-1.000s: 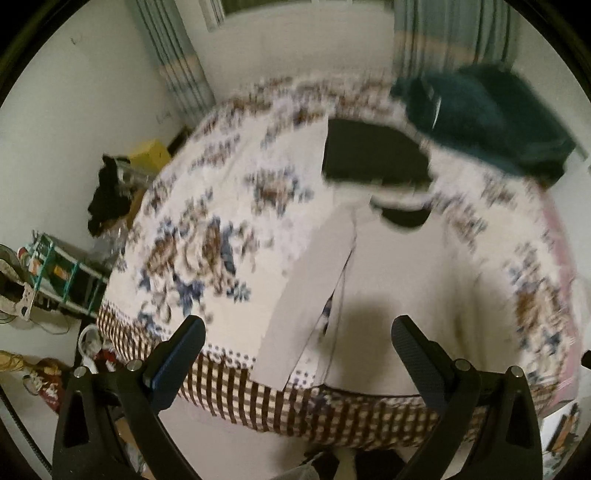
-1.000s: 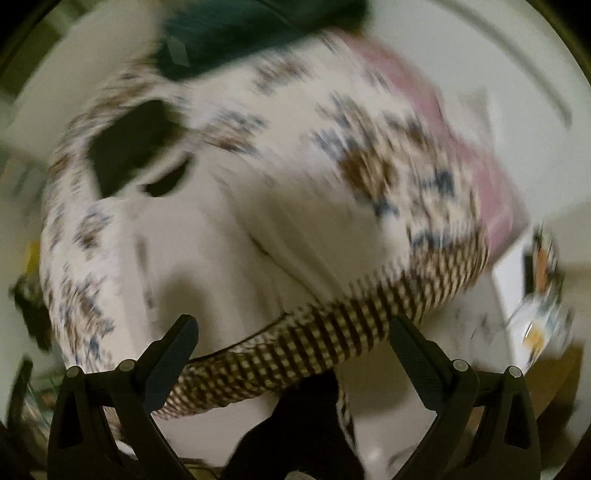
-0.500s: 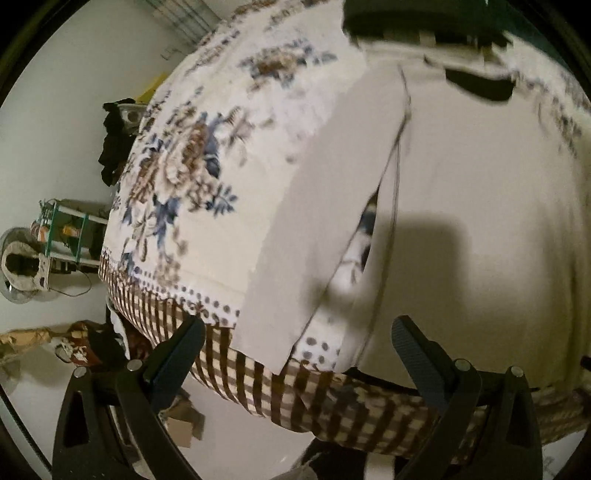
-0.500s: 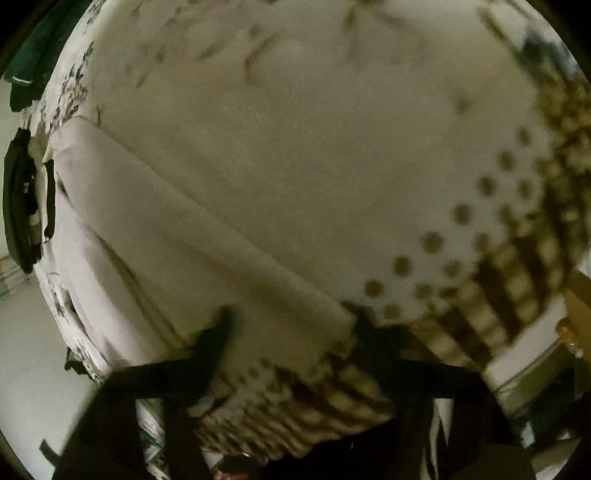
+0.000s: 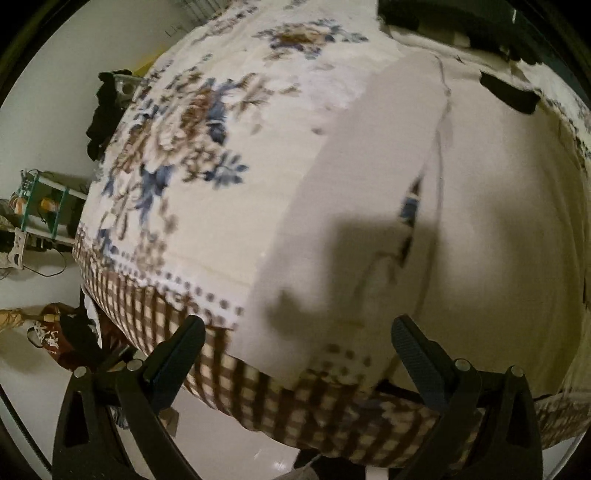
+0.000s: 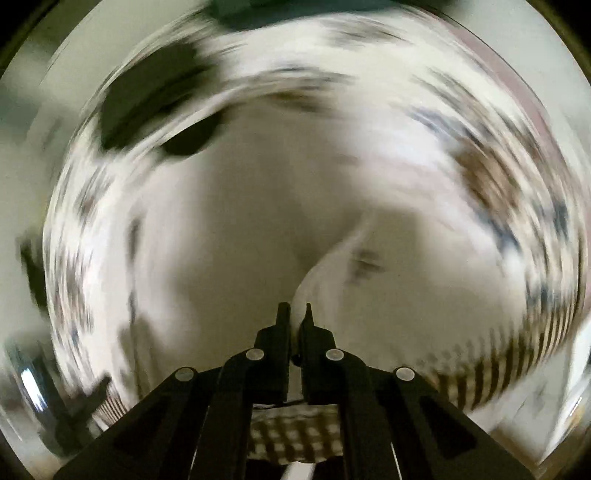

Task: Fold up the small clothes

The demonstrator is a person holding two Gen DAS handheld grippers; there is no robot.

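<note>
A cream long-sleeved top [image 5: 491,206] lies flat on the floral bed cover [image 5: 192,122], its dark collar at the far end. Its left sleeve [image 5: 332,229] runs down to the bed's near edge. My left gripper [image 5: 297,345] is open and empty, with its fingers on either side of the sleeve's cuff end. In the right wrist view, which is heavily blurred, my right gripper [image 6: 294,314] is shut on a fold of the cream top [image 6: 332,258] and lifts it off the bed.
A black folded garment [image 5: 443,14] lies beyond the top's collar, also in the right wrist view [image 6: 147,92]. The bed's checked border [image 5: 295,387] marks the near edge. A shelf with clutter [image 5: 40,210] and dark clothes [image 5: 103,114] stand left of the bed.
My left gripper moved down and closer over the left sleeve's cuff, still open. My right gripper went down to the right sleeve, shut on the cloth and is swinging with it.
</note>
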